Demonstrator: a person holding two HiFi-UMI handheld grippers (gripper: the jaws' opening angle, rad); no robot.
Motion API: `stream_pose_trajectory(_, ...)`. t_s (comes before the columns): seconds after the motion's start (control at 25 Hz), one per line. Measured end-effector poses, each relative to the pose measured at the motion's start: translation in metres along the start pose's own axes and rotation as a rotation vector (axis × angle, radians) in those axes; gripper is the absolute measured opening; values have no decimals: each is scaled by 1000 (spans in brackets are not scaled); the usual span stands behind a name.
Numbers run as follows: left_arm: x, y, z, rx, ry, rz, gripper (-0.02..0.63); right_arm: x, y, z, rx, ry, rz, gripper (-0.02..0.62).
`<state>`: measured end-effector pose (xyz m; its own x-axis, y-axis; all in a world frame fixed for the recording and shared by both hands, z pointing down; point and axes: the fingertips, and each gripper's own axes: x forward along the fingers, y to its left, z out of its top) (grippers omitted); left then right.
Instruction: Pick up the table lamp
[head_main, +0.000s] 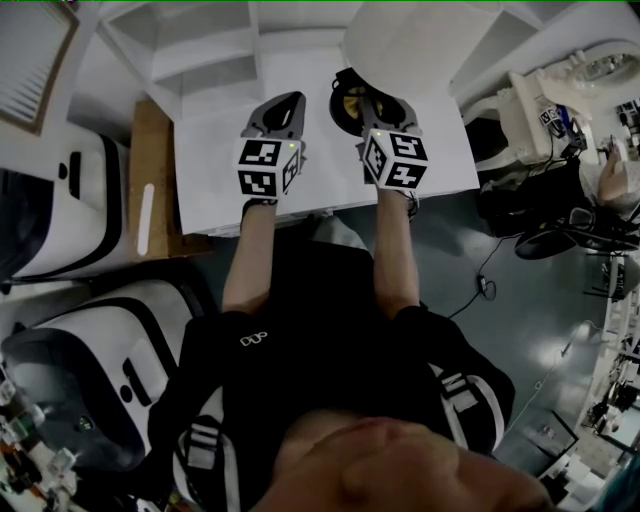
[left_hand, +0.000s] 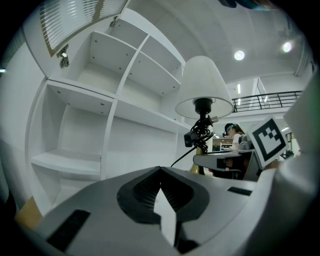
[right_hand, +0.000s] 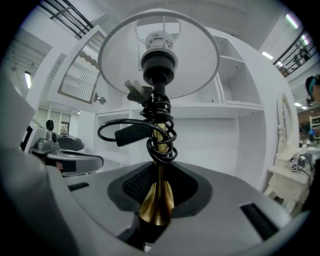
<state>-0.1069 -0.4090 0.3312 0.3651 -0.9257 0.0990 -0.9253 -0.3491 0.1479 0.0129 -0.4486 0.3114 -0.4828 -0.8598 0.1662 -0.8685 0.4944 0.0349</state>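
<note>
While the table lamp (right_hand: 159, 165) stands upright at the far edge of the white tabletop (head_main: 220, 170), its long axis runs vertically, from the dark base (head_main: 347, 108) up through a slim brass stem (right_hand: 156, 205) to the white shade (head_main: 400, 40). A black cord (right_hand: 161, 132) is wound round the stem just under the bulb socket, with its plug sticking out to one side.

The right gripper (right_hand: 156, 200) is the one on the lamp. Its view shows the flared lower part of the brass stem standing between the two jaws, which are pinched against it from either side, and the shade is directly overhead. The pictures do not show whether the base has left the tabletop.

The left gripper (left_hand: 161, 172) hangs just beside it, with its jaws pressed together at the tips and nothing between them. From there the lamp lies ahead and to the right, near but not touching. A white shelf unit (left_hand: 100, 125) rises close behind the lamp.

The lift looks like a straight upward pull along the stem. The shade makes the lamp top-heavy, so a tilt in the grip is the likely risk
</note>
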Motion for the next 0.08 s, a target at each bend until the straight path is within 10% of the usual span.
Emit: stream_pose_trajectory(0.08,-2,3,-2,-2,2,2,9,1,4,-2,-1,3,2,107)
